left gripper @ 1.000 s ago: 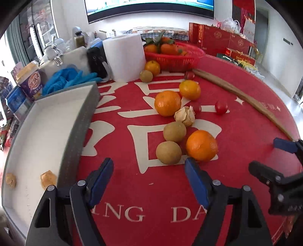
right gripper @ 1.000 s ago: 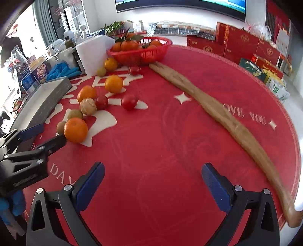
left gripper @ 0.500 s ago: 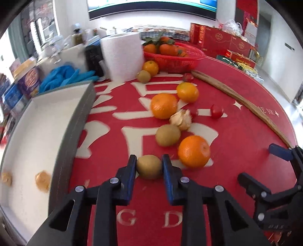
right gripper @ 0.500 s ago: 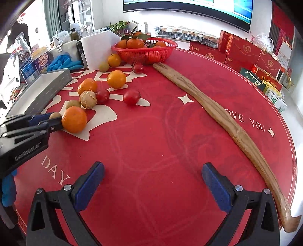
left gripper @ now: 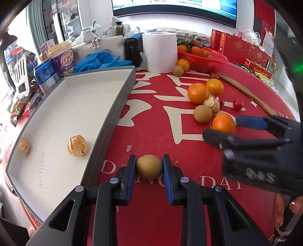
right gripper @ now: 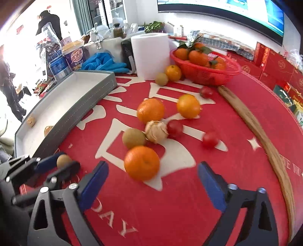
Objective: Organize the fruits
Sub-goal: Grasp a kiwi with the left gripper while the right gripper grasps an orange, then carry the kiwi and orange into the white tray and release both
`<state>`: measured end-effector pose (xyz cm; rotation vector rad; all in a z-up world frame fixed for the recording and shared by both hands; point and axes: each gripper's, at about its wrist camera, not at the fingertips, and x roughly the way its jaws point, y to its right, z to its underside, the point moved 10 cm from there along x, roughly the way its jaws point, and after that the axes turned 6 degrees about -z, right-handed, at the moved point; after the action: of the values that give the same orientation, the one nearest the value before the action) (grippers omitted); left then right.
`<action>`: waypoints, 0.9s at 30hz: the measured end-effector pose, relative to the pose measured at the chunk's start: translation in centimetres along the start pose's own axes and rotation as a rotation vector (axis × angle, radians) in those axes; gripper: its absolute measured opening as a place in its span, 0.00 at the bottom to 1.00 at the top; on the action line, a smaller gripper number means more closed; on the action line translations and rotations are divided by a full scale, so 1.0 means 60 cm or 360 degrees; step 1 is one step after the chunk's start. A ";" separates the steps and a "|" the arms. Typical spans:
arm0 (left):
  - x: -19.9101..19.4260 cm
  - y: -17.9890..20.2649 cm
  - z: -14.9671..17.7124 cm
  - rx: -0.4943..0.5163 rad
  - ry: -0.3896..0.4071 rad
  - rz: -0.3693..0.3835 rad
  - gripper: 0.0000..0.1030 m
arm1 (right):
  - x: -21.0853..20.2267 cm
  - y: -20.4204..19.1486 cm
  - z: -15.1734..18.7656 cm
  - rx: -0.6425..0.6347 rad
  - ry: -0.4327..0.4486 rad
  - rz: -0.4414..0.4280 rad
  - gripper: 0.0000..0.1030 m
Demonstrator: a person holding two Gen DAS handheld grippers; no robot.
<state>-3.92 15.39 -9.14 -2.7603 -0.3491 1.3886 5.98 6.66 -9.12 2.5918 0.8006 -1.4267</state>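
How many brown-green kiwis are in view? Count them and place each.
3 kiwis: one clamped in the left gripper, one beside the peeled fruit, one by the paper roll. The basket may hide more.

Both views are bright, with daylight coming from the far left, where the windows (right gripper: 17,28) are overexposed to plain white. A wall screen (left gripper: 174,7) at the far side adds a bluish glow. Shadows under the fruit are soft and short. The fisheye lens bends straight lines strongly near the edges, and the corners are dark. The left wrist view is mostly sharp, but the right gripper (left gripper: 223,126) at its right side looks smeared. In the right wrist view the near orange (right gripper: 141,162) and a tomato (right gripper: 210,139) show motion blur.
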 end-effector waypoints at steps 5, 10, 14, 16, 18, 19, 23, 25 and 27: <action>-0.002 0.004 0.000 0.0043 0.0050 -0.0040 0.29 | -0.002 -0.006 -0.004 -0.0055 0.0038 0.0058 0.35; -0.003 0.004 -0.001 0.0051 0.0047 -0.0024 0.29 | -0.017 0.000 0.008 -0.0006 0.0048 0.0017 0.35; -0.008 0.012 0.001 0.0043 0.0030 0.0036 0.29 | -0.033 0.008 0.014 0.0012 0.0059 0.0033 0.35; -0.015 0.016 -0.002 0.0048 0.0051 0.0041 0.29 | -0.037 0.013 0.017 0.0034 0.0051 0.0024 0.35; -0.024 0.018 -0.007 0.0045 0.0072 0.0059 0.29 | -0.038 0.015 0.019 0.0047 0.0044 0.0019 0.35; -0.027 0.018 -0.010 0.0043 0.0080 0.0065 0.29 | -0.039 0.016 0.020 0.0051 0.0041 0.0020 0.35; -0.046 0.013 -0.024 0.0030 0.0125 0.0089 0.29 | -0.046 0.015 0.019 0.0059 0.0048 0.0019 0.35; -0.055 0.008 -0.032 0.0014 0.0146 0.0109 0.29 | -0.051 0.014 0.015 0.0056 0.0054 0.0024 0.35; -0.063 0.002 -0.040 -0.0007 0.0168 0.0128 0.29 | -0.054 0.011 0.011 0.0050 0.0056 0.0032 0.35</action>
<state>-4.14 14.67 -4.73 -2.8669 -0.2403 1.2527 4.41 4.57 -7.03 2.6477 0.7602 -1.4033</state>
